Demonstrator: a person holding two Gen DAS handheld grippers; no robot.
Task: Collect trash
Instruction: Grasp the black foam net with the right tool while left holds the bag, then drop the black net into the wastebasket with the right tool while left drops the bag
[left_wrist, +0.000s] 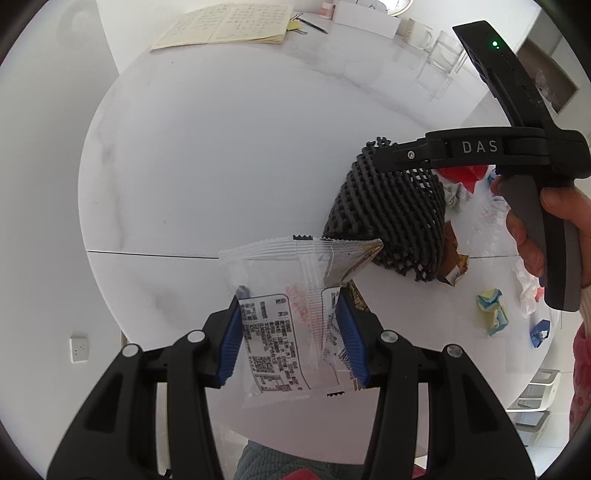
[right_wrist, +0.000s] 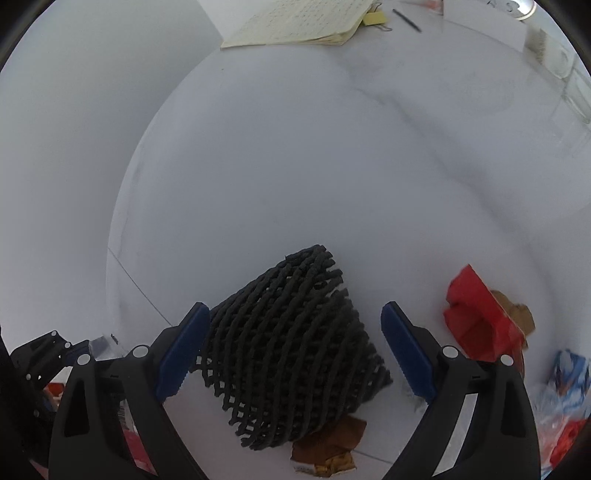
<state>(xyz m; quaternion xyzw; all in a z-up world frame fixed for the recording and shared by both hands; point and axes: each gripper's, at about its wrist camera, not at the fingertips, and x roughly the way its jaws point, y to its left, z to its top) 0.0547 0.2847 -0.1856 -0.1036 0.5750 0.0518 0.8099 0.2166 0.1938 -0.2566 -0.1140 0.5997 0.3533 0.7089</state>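
My left gripper (left_wrist: 290, 321) is shut on a clear plastic wrapper (left_wrist: 273, 332) with a printed label, and holds it up above the white round table (left_wrist: 221, 147). To its right a black foam net sleeve (left_wrist: 391, 221) lies on the table. A person's hand holds my right gripper (left_wrist: 380, 155) over that net. In the right wrist view the right gripper (right_wrist: 293, 314) is open, its blue pads (right_wrist: 181, 347) on either side of the net (right_wrist: 295, 350) without pressing on it. A brown wrapper (right_wrist: 325, 446) pokes out from under the net.
Torn red packaging (right_wrist: 476, 317) lies right of the net. A crumpled yellow and blue paper (left_wrist: 493, 310), a blue scrap (left_wrist: 539, 332) and clear plastic (left_wrist: 491, 221) lie near the right rim. An open notebook (left_wrist: 225, 26), a pen (left_wrist: 314, 26) and drinking glasses (left_wrist: 439, 55) sit at the far side.
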